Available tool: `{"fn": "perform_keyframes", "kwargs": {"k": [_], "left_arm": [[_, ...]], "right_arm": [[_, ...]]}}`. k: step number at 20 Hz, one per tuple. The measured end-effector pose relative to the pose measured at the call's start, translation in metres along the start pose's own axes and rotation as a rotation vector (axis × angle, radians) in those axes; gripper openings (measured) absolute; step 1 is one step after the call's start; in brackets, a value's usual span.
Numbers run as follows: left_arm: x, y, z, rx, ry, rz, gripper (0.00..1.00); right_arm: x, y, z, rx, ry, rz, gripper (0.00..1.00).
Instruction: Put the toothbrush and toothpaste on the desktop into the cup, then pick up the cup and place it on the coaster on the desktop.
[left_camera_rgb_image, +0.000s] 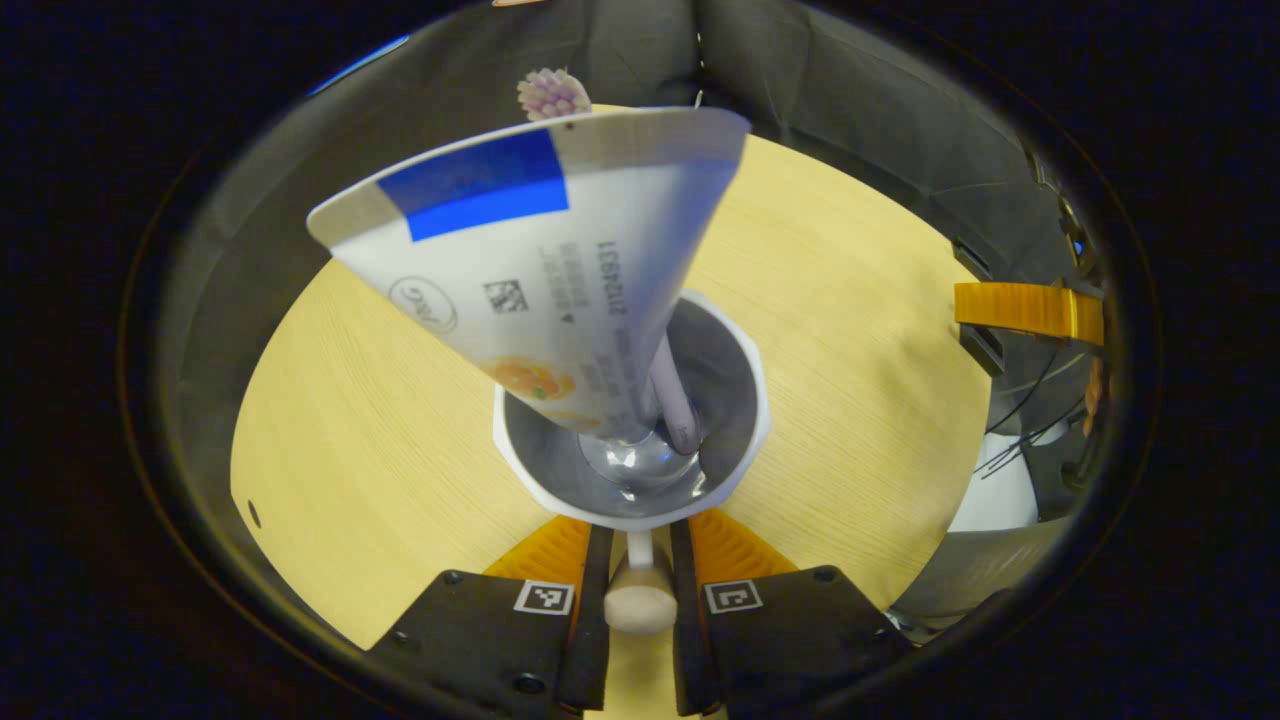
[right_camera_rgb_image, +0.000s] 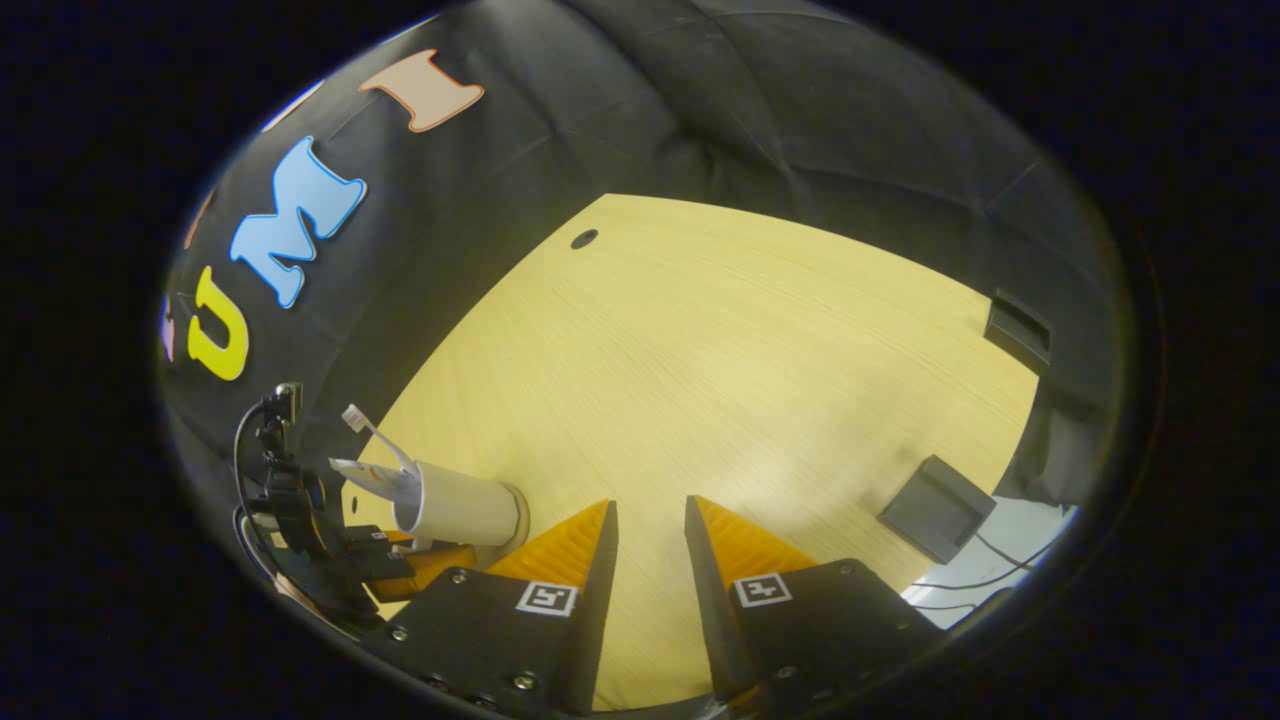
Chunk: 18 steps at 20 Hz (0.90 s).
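A white cup (left_camera_rgb_image: 740, 400) holds the toothpaste tube (left_camera_rgb_image: 530, 260) and the toothbrush (left_camera_rgb_image: 552, 95), both leaning out over its rim. My left gripper (left_camera_rgb_image: 640, 540) is shut on the cup's handle (left_camera_rgb_image: 640, 600), which ends in a pale knob. From the right gripper view the cup (right_camera_rgb_image: 465, 508) is at the table's left edge, with the toothbrush (right_camera_rgb_image: 372, 430) sticking out and a pale round coaster (right_camera_rgb_image: 518, 525) at its base; whether it touches I cannot tell. The left gripper (right_camera_rgb_image: 425, 560) is at the cup's side. My right gripper (right_camera_rgb_image: 650, 503) is open over bare table.
The wooden table (right_camera_rgb_image: 720, 350) has a small dark hole (right_camera_rgb_image: 584, 239) near its far edge. A dark grey box (right_camera_rgb_image: 935, 520) lies at its right side and a black block (right_camera_rgb_image: 1015, 330) beyond the right edge. One of the right gripper's fingers (left_camera_rgb_image: 1030, 310) shows past the table's right side.
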<state>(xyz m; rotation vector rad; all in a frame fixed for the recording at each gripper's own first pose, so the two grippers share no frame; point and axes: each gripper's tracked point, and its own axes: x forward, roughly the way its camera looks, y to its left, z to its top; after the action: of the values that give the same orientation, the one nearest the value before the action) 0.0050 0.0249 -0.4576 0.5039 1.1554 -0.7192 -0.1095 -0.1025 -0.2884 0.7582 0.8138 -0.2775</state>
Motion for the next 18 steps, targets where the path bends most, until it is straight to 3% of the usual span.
{"fn": "perform_keyframes", "kwargs": {"k": [6,18], "left_arm": [[-0.003,-0.004,0.0,0.025,0.002,0.026,0.37],[-0.051,-0.001,-0.005,-0.05,-0.131,0.119,0.4]], "right_arm": [[0.004,0.012,0.002,-0.036,0.027,0.022,0.43],[0.005,0.058,0.024,-0.187,0.026,0.1,0.43]]}}
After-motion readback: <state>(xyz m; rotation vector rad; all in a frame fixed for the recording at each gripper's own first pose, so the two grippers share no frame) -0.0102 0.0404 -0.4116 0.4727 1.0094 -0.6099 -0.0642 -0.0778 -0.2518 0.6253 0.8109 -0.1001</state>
